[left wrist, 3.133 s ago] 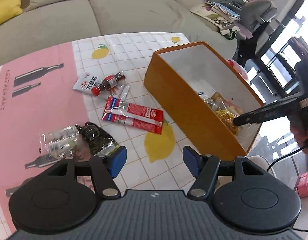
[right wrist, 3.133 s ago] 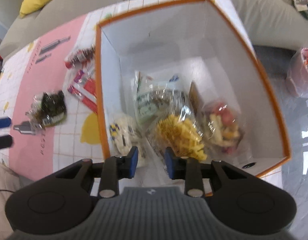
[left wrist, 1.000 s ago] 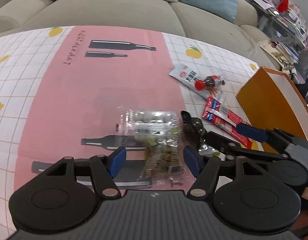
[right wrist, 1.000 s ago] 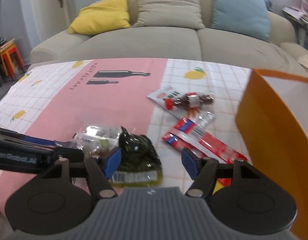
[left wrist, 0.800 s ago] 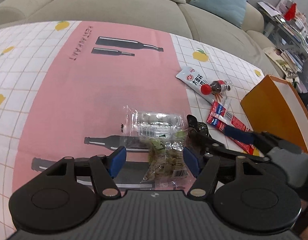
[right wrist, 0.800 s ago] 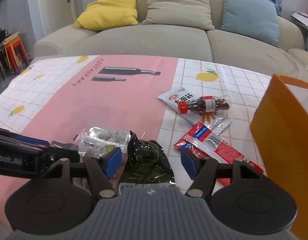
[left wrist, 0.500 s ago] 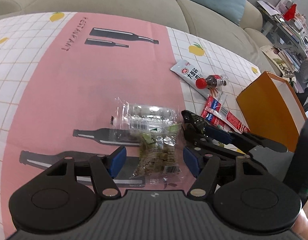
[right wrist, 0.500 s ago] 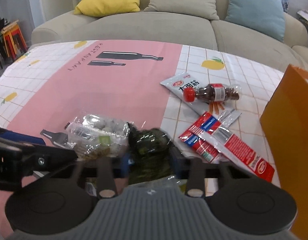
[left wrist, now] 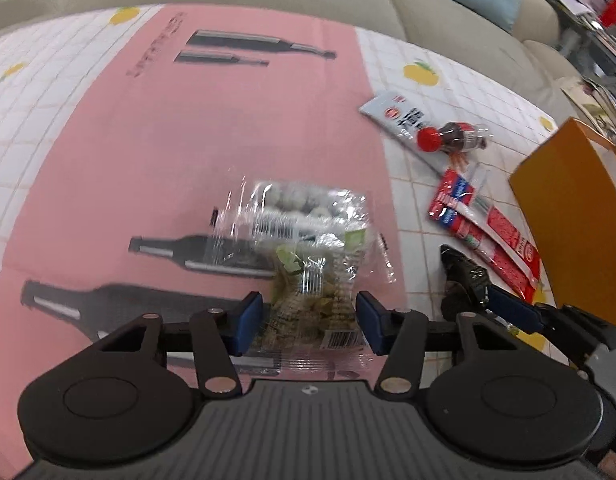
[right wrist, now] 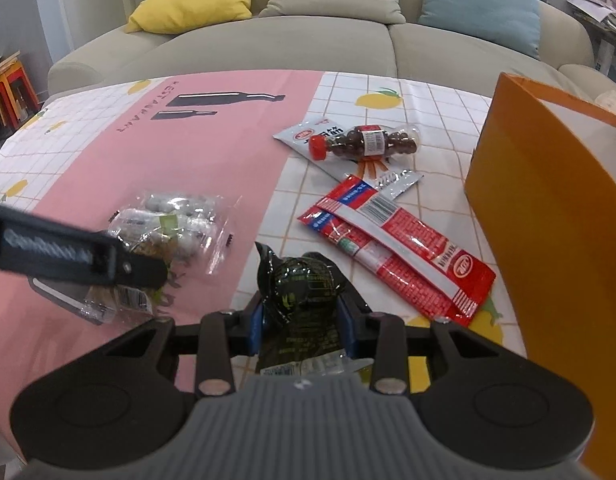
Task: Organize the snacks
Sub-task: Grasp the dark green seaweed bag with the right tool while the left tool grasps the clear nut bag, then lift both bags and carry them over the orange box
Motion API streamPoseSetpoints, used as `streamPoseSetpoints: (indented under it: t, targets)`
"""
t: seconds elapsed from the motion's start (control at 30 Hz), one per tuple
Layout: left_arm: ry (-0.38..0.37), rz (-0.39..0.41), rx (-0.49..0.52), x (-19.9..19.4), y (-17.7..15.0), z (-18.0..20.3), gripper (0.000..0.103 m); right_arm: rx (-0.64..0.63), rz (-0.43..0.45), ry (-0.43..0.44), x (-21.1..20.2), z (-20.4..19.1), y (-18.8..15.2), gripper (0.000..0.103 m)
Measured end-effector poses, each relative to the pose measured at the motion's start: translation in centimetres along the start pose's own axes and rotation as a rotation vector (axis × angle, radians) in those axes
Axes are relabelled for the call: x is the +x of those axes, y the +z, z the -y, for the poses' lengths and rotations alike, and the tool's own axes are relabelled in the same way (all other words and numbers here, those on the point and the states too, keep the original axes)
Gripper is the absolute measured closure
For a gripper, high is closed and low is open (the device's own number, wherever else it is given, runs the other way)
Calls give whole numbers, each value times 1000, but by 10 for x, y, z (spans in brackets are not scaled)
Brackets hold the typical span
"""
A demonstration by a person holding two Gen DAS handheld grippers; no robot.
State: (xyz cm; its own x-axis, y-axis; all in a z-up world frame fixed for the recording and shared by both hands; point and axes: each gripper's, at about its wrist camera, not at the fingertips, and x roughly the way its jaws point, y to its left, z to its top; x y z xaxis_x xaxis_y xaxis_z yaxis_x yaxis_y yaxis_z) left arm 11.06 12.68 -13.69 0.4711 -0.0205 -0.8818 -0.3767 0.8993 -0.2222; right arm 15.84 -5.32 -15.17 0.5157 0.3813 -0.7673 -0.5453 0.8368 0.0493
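Note:
My left gripper [left wrist: 310,322] straddles a clear snack bag [left wrist: 308,240] on the pink cloth, its blue pads [left wrist: 247,316] close to the bag's sides. The bag also shows in the right wrist view [right wrist: 167,224]. My right gripper [right wrist: 301,322] is shut on a dark green snack packet [right wrist: 303,296], which shows in the left wrist view [left wrist: 464,276]. The orange box [right wrist: 548,208] stands at the right. Red packets [right wrist: 400,248] and a small bottle-shaped candy pack [right wrist: 364,142] lie near it.
A white sachet [right wrist: 303,136] lies under the candy bottle. A grey sofa [right wrist: 308,40] with yellow, beige and blue cushions runs behind the table. The tablecloth [right wrist: 187,152] is pink with bottle prints and white checks.
My right gripper came out of the orange box, moved to the dark green packet and shut on it. My left gripper moved over the clear bag and narrowed around it.

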Motion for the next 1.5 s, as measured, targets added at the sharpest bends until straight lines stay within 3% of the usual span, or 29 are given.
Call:
streamPoseSetpoints:
  t: [0.33, 0.6, 0.93, 1.17, 1.5]
  targets:
    - [6, 22, 9, -5, -4, 4, 59, -42, 10, -27, 0, -8, -2, 68]
    - [-20, 16, 13, -26, -14, -1, 63, 10, -5, 10, -18, -9, -3, 69]
    - [-85, 35, 10, -73, -14, 12, 64, 26, 28, 34, -71, -5, 2, 69]
    - [-150, 31, 76, -105, -8, 48, 64, 38, 78, 41, -121, 16, 9, 69]
    - [-289, 24, 245, -129, 24, 138, 64, 47, 125, -6, -186, 81, 31, 69]
